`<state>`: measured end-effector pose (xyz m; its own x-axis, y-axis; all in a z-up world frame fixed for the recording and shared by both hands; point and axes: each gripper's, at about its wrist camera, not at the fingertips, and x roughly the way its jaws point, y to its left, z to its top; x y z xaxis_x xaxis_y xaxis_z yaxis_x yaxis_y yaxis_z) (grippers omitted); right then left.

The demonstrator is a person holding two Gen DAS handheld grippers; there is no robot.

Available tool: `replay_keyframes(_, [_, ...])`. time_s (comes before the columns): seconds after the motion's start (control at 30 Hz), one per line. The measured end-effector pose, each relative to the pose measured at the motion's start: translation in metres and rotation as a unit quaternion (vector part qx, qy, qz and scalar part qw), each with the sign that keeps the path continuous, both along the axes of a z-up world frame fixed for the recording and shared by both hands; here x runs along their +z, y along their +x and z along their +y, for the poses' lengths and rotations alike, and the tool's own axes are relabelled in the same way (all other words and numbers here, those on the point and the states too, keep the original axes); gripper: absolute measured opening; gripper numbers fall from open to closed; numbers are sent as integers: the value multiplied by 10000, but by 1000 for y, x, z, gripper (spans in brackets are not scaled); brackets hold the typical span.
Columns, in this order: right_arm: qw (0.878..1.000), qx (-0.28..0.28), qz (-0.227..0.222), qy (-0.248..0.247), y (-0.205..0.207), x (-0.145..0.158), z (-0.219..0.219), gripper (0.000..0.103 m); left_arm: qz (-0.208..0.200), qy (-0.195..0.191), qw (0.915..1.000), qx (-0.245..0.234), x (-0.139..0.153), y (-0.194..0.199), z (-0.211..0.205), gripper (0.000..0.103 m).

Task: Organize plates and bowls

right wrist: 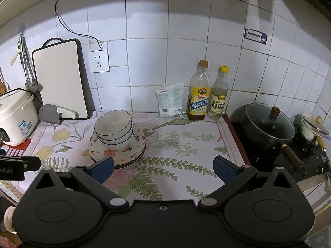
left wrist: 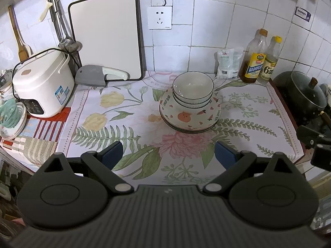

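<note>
The white bowls (left wrist: pixel 192 91) sit nested on the patterned plates (left wrist: pixel 190 116) mid-cloth, at twelve o'clock from the left gripper (left wrist: pixel 168 155) — stacking looks done. Both it and the right gripper (right wrist: pixel 163 168) hang spread wide, holding nothing — any next move calls only for backing away without nudging the stack.

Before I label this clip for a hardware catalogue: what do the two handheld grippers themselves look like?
Both match. The left gripper and right gripper have matte black bodies with two round discs, triangular cut-outs, silver pivot pins, angled black link arms and blue pads on the fingers. The left's top plate is ribbed; the right's is smooth with a small centre hole. No cables, sleeves or hands are visible.
</note>
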<state>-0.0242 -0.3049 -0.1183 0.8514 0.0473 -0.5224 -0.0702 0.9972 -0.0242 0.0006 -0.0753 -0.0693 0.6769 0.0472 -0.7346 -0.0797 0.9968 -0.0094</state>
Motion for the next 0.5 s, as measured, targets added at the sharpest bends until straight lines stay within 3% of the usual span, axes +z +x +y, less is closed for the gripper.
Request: replay_keyframes(0.5, [9999,64,-146,9,-6,0,1,103,-212,35,9997,80,4,-9,0,96])
